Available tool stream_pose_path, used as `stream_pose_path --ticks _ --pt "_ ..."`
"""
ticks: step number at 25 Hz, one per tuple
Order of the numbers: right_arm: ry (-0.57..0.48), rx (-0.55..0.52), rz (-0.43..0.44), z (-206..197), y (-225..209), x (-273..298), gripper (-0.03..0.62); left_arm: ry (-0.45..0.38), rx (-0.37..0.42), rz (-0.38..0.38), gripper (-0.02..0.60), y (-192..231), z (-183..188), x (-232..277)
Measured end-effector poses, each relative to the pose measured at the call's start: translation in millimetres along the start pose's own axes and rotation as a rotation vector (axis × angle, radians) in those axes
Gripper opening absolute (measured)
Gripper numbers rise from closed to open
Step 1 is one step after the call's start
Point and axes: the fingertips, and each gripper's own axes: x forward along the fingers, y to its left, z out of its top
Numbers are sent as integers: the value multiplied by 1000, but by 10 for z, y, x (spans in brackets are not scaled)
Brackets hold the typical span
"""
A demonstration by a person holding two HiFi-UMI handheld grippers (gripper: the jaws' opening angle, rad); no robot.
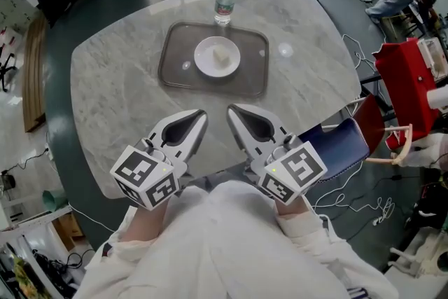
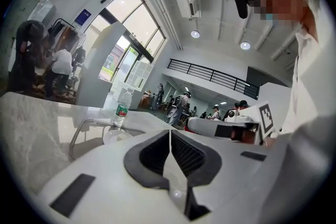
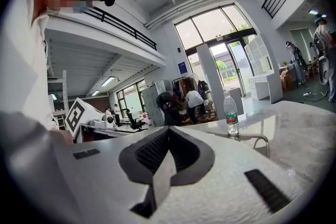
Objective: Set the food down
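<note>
A pale piece of food [image 1: 222,57] lies on a white plate [image 1: 207,61] in a grey tray [image 1: 175,66] at the middle of the marble table [image 1: 112,94]. Both grippers hover over the table's near edge, well short of the tray. The left gripper [image 1: 199,115] is shut with nothing in it, and its jaws meet in a line in the left gripper view [image 2: 169,139]. The right gripper [image 1: 234,110] is likewise shut and empty [image 3: 168,136]. The two tips point at the tray and lean toward each other.
A water bottle [image 1: 224,0] stands upright just behind the tray, also showing as bottle [image 2: 122,108] and bottle [image 3: 231,113]. A blue chair [image 1: 343,140] and a red cart [image 1: 413,73] stand at the right. A wooden chair [image 1: 31,73] is at the left.
</note>
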Motion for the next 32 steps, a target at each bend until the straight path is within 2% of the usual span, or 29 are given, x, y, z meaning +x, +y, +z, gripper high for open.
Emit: stream_pose_path --ticks 19,25,32 --pt "41 -24 13 -57 15 -29 2 13 6 -37 23 -92 -51 72" --pt "60 -12 35 -101 53 -46 2 38 13 -36 23 -159 -52 46" --pt "58 -3 35 -115 52 -99 2 29 12 -48 23 -205 -102 51"
